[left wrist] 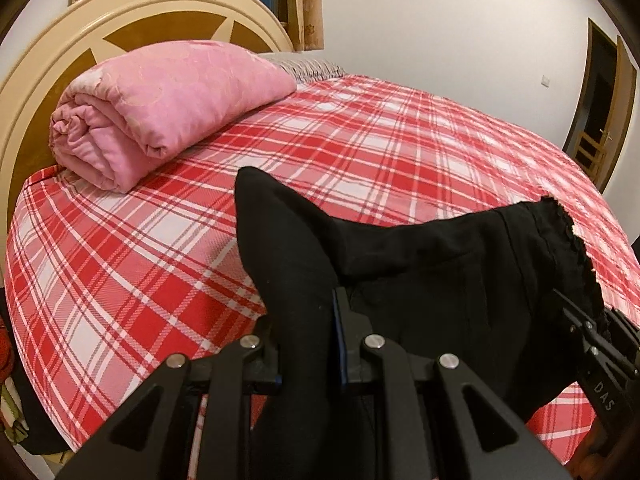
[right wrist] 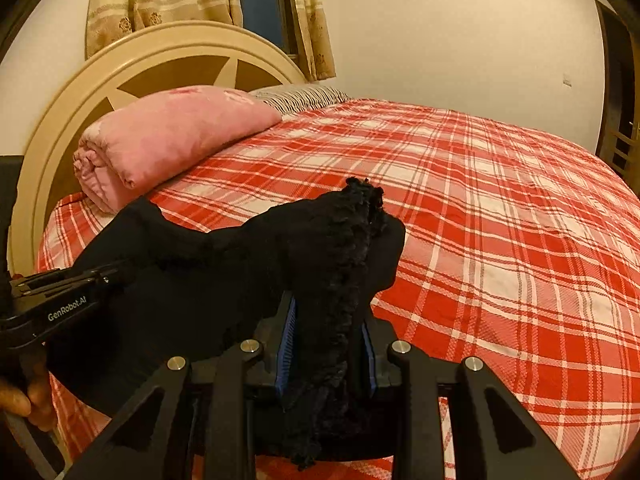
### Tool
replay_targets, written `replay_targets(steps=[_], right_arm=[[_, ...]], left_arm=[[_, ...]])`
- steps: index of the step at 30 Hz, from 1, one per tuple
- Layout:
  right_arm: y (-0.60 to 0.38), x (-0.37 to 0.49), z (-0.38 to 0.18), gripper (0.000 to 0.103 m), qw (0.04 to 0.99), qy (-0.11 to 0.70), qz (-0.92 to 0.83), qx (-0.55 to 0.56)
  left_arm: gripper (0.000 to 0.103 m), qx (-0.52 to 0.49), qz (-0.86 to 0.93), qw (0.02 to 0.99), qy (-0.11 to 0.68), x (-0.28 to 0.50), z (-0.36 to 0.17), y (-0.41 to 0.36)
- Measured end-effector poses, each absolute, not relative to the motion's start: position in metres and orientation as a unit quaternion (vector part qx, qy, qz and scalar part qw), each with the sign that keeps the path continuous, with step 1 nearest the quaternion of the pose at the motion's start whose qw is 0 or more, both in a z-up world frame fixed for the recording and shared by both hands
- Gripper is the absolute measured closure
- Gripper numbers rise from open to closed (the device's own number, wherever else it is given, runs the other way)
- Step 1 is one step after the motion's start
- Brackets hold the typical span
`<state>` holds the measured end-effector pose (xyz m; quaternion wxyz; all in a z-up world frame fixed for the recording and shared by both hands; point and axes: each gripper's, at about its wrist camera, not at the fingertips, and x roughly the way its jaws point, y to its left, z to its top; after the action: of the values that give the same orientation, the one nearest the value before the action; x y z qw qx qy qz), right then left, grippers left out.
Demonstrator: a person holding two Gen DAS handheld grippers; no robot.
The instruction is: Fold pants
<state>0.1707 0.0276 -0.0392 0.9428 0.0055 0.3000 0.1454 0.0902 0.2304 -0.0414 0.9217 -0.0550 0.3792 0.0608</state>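
Black pants (left wrist: 420,272) hang stretched between both grippers above the near edge of a bed. My left gripper (left wrist: 306,320) is shut on one corner of the fabric, which sticks up in a point between its fingers. My right gripper (right wrist: 328,332) is shut on a thick, frayed-edged bunch of the same pants (right wrist: 224,272); blue pads (right wrist: 289,328) press on either side of it. In the left wrist view the right gripper (left wrist: 588,328) shows at the right edge, clamped on the frayed end. In the right wrist view the left gripper (right wrist: 64,292) enters from the left, with a hand below it.
The bed carries a red and white plaid cover (left wrist: 360,152), also seen as the plaid cover (right wrist: 500,220). A rolled pink blanket (left wrist: 160,108) lies by the round cream headboard (left wrist: 60,60). A striped pillow (right wrist: 300,96) sits behind it. A doorway (left wrist: 604,100) stands at the right.
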Motion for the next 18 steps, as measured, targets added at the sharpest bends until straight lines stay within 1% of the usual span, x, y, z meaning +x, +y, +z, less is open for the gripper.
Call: replay_targets(steps=[18], right_arm=[[0.027,0.193,-0.075,0.074,0.931,0.341,0.132,-0.009]], left_arm=[[0.084,-0.06,0.071,0.905,0.416,0.107,-0.072,0.243]])
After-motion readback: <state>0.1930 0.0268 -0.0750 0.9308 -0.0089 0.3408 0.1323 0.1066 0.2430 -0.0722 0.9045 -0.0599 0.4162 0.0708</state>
